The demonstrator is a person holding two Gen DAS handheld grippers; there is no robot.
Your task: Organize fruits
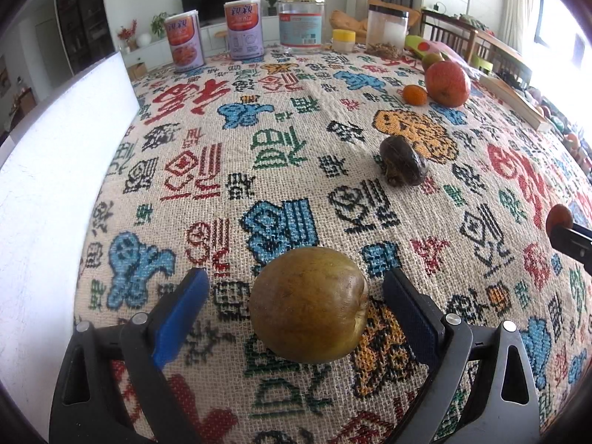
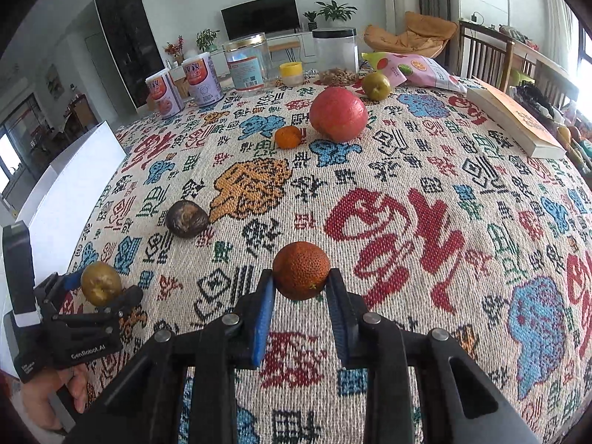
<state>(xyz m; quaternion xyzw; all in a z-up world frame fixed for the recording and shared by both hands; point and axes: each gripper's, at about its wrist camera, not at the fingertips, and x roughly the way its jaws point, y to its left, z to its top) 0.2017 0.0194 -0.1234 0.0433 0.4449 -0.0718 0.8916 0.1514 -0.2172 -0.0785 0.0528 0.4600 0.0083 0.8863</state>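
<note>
On a woven cloth patterned with coloured characters (image 2: 407, 170), the right gripper (image 2: 300, 288) clamps its blue pads on a small, dimpled orange mandarin (image 2: 301, 270), angled downward. Its partner, the left gripper (image 1: 296, 296), sits with jaws apart around a round olive-green fruit (image 1: 309, 303), pads not touching it. Both picks appear under way. Next, the left must close; then each fruit needs carrying, likely toward the red apple (image 2: 338, 113) and a second small mandarin (image 2: 288, 137).
</note>
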